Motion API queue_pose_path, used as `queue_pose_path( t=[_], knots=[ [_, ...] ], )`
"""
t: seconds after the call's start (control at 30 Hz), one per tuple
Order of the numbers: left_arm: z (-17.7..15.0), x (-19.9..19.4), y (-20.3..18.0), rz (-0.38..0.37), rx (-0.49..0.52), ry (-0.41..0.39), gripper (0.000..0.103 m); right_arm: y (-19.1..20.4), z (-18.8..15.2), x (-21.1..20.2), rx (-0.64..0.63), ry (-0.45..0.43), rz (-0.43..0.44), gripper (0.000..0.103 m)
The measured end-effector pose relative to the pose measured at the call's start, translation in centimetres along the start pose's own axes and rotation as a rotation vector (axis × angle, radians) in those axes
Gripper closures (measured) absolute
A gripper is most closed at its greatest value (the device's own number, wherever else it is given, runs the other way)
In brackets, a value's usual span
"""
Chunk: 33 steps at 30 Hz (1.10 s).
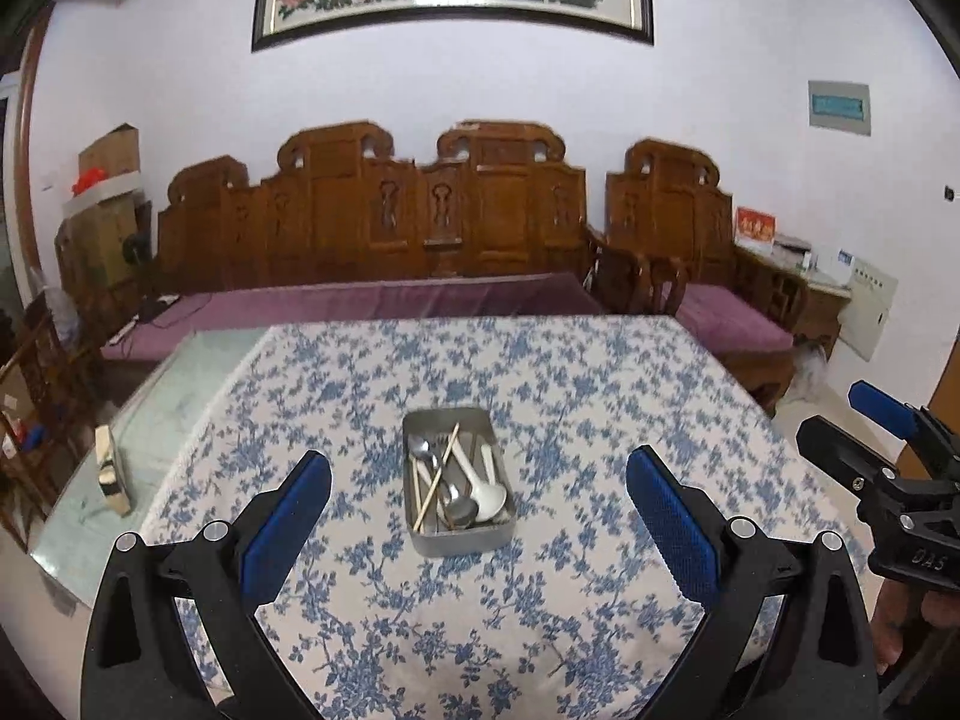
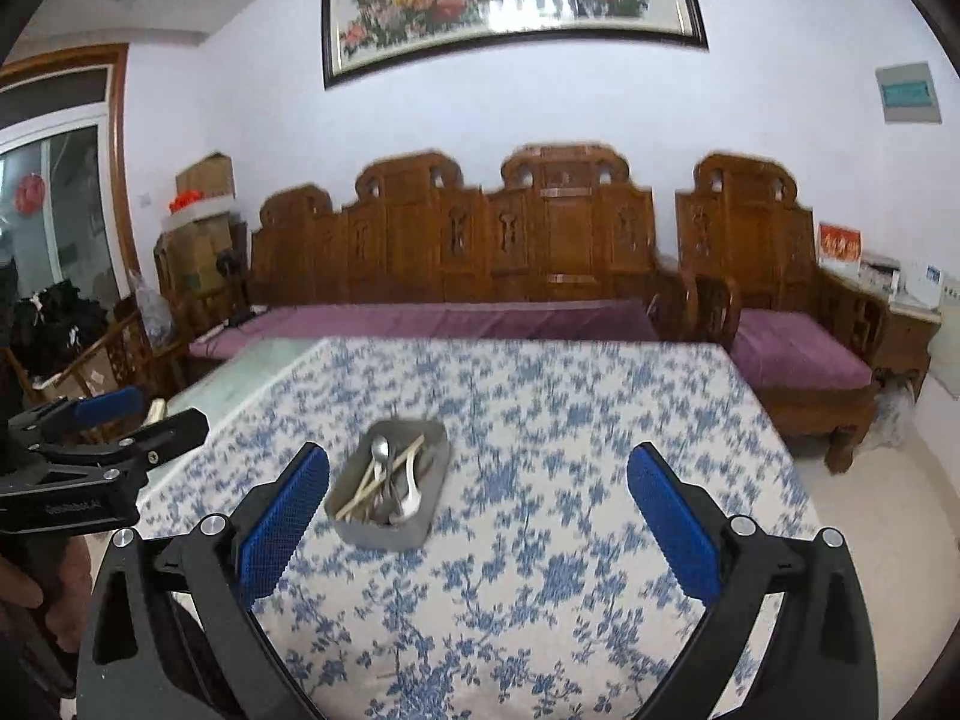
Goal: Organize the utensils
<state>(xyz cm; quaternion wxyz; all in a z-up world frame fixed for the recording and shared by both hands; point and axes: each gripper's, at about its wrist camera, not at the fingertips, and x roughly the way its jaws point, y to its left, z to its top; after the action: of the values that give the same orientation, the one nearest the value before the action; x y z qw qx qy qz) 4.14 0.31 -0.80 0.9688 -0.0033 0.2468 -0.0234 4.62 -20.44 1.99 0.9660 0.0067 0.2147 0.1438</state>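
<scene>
A metal tray (image 1: 413, 516) stands on the blue-flowered tablecloth (image 1: 540, 372) and holds metal spoons (image 1: 461, 509), white spoons (image 1: 489, 495), a fork and chopsticks (image 1: 437, 479) in a loose pile. It also shows in the right wrist view (image 2: 384, 534). My left gripper (image 1: 478, 516) is open and empty, held above and just short of the tray. My right gripper (image 2: 478, 516) is open and empty, to the right of the tray and short of it. The right gripper shows at the left view's right edge (image 1: 888, 450), the left gripper at the right view's left edge (image 2: 114, 438).
A small shiny object (image 1: 113, 474) stands on the bare glass strip left of the cloth. A carved wooden sofa (image 1: 384, 228) with purple cushions runs behind the table, with an armchair (image 2: 780, 300) at the right. The floor (image 2: 870, 510) lies past the table's right edge.
</scene>
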Motion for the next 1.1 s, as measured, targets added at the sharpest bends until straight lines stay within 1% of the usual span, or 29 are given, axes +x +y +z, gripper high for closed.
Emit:
queue_pose_path(
  t=[0.13,0.33,0.6,1.1],
  knots=[
    [0.9,-2.0,-0.1,0.004,-0.001,-0.053,0.008,0.2,1.3,-2.2,0.001,-0.050,-0.004,0.003],
    [1.4,-3.9,-0.2,0.016,0.003,-0.099,0.008,0.2,2.0,-4.3,0.005,-0.098,-0.022,0.003],
    [1.3,-4.4,-0.3,0.014,0.003,-0.110,0.008,0.0,2.0,-5.0,0.004,-0.104,-0.026,0.003],
    [0.9,-4.5,-0.3,0.014,0.003,-0.109,0.008,0.4,1.7,-4.5,0.006,-0.086,-0.038,0.003]
  ],
)
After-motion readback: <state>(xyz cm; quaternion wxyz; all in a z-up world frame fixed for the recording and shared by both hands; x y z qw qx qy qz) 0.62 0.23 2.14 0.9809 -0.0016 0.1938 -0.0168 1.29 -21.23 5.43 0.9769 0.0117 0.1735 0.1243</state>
